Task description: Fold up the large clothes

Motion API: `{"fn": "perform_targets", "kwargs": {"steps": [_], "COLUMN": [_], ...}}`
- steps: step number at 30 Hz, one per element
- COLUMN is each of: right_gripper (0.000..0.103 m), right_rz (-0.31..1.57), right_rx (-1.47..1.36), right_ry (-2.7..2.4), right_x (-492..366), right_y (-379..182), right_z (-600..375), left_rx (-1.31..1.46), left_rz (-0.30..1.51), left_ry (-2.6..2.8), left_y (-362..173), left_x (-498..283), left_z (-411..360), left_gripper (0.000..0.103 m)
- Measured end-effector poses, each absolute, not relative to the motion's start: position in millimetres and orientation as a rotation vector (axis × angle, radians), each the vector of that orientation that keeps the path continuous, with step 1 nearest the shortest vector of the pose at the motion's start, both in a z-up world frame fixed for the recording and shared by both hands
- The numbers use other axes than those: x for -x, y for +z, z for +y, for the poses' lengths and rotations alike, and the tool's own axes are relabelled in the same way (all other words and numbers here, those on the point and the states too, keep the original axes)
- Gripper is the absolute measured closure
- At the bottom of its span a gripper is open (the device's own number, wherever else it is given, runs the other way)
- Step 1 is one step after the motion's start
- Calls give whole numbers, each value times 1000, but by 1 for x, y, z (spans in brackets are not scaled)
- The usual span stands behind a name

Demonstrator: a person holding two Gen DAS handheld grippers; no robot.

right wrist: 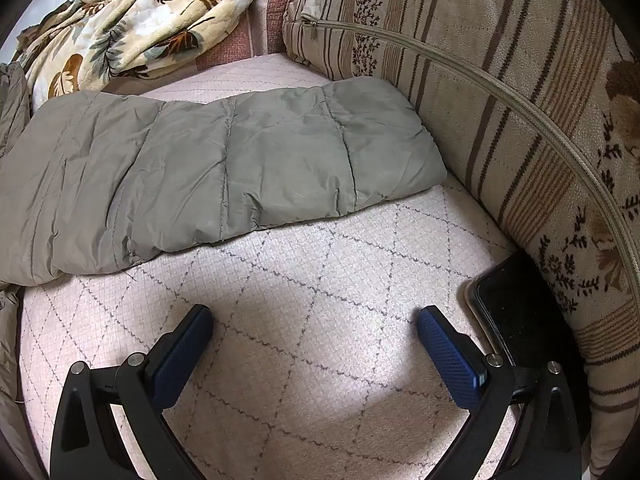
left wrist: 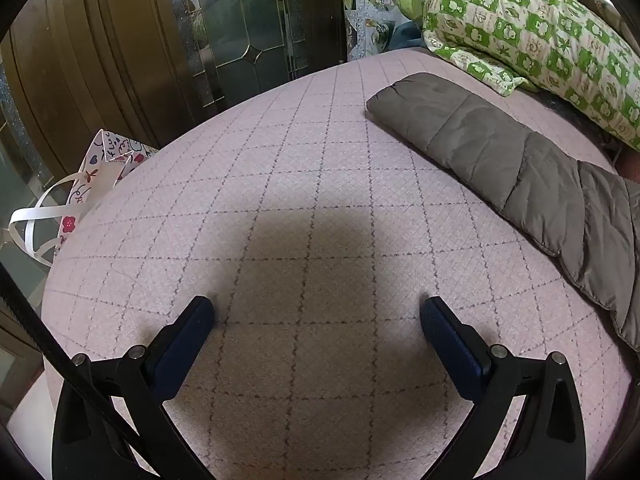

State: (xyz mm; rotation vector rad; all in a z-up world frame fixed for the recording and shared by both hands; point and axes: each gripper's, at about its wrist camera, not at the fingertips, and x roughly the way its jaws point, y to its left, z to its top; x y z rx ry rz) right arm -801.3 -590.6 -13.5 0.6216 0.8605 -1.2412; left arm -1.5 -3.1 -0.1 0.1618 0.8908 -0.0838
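The puffy grey quilted coat sleeve [right wrist: 208, 172] is laid flat on the pink checked bed cover [left wrist: 304, 184]. The left gripper [left wrist: 316, 316] and right gripper [right wrist: 314, 320] are spread wide, holding nothing. The sleeve end should be pinched first. A black phone [right wrist: 516, 312] is close by; room is left on the other side.

Both wrist views (close) share the bed [left wrist: 320, 160].

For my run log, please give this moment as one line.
left gripper: open, empty | right gripper: open, empty | grey padded jacket: flat on bed, untouched | phone: beside right gripper
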Motion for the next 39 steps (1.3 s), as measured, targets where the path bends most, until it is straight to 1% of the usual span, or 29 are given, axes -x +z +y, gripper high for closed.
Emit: {"fn": "perform_targets", "kwargs": {"steps": [1, 2, 6, 14, 22, 28, 30, 33, 35, 37, 39], "right_gripper": [0, 0, 0, 0, 0, 0, 0, 0, 0, 0, 0], "right_rz": [860, 861, 861, 850, 854, 853, 862, 909, 920, 863, 766], "right_rx": [-621, -621, -621, -624, -617, -612, -651, -738, -758, -801, -851], "right_ry": [-1242, -1241, -1241, -1237, -1242, -1247, -1265, -1294, -1252, -1263, -1254], "right_x": [801, 801, 801, 802, 803, 800, 801, 800, 800, 809, 819], "right_y": [-14, -14, -13, -14, -12, -13, -12, -7, -3, -1, 7], "right_z": [-591, -591, -591, -591, -587, -587, -587, -578, -569, -553, -531], "left_rx": [-104, -103, -117, -175, -170, -147, -147, -129, -120, -138, -193], "left_rz": [908, 908, 918, 935, 916, 1010, 969, 814, 757, 696, 649], "left_ry": [-115, -119, -138, -172, -204, -198, -182, -217, -272, -330, -420], "left_y": [0, 0, -1, 3, 5, 15, 29, 66, 86, 105, 122], "left_x": [1, 2, 12, 33, 55, 66, 79, 118, 146, 184, 222], "left_z": [3, 4, 16, 11, 17, 13, 12, 12, 10, 1, -16], "left_gripper": [0, 0, 0, 0, 0, 0, 1, 1, 1, 1, 1]}}
